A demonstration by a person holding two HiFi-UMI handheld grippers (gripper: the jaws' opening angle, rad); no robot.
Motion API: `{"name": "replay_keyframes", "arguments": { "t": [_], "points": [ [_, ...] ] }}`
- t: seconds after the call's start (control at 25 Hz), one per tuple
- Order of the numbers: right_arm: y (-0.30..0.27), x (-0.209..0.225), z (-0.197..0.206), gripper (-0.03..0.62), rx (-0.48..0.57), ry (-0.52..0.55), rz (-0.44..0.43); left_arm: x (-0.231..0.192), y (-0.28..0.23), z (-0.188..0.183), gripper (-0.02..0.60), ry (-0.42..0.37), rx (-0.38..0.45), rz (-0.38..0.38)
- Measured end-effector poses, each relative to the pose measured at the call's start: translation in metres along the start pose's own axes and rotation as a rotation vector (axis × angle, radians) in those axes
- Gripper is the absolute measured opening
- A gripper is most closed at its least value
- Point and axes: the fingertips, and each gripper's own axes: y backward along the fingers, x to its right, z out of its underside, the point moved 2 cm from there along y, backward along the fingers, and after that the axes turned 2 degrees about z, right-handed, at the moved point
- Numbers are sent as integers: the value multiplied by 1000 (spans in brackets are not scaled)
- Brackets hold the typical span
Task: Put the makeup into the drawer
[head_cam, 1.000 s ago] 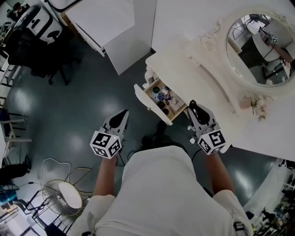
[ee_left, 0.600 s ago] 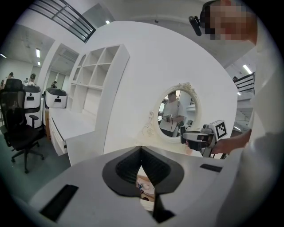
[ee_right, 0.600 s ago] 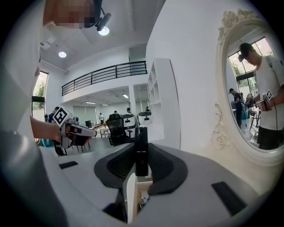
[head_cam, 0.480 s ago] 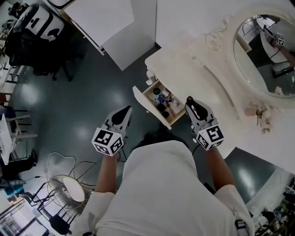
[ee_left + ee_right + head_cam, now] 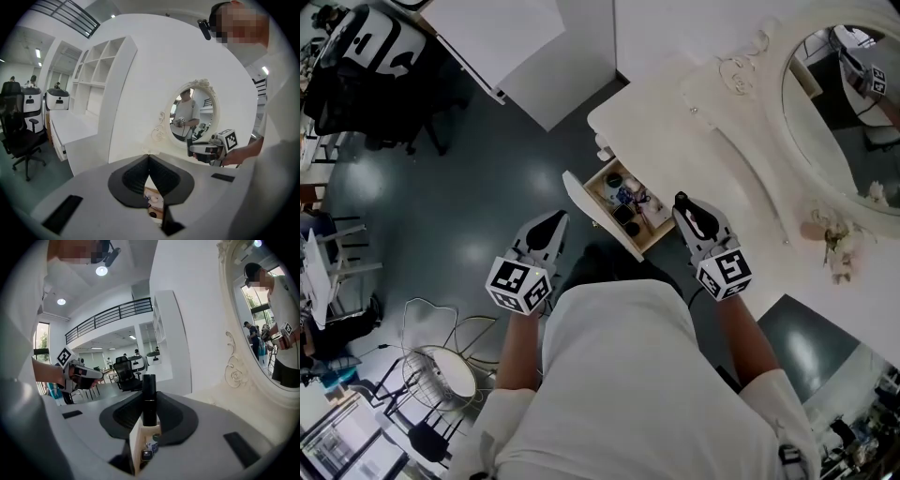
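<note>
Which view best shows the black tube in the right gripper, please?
Right gripper view: the black tube stands upright, clamped in the right gripper. The head view shows only a dark tip; the left gripper view, nothing clear.

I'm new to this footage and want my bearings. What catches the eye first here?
The ornate white-framed oval mirror fills the head view's upper right, over a white dressing table. At the table's near edge a small wooden drawer stands open with little cosmetics inside. The right gripper, just beside the drawer, has its jaws shut on a black cylindrical tube.
</note>
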Motion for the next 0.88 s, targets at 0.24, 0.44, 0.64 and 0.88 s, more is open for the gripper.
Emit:
{"name": "replay_keyframes", "arguments": {
  "t": [0.24,0.44,0.64,0.88],
  "points": [
    [-14,-1,9,103,-22,-37,12,-10,-12,-5,17,-10,-33,30],
    [-29,-2,13,103,-41,-54,51,-28,-26,-7,17,-37,-73,80],
    [-47,-6,19,103,-73,-76,100,-51,-42,-10,17,-63,-114,143],
    [-71,-10,32,103,-125,-102,136,-77,-62,-4,17,-53,-154,211]
  ]
}}
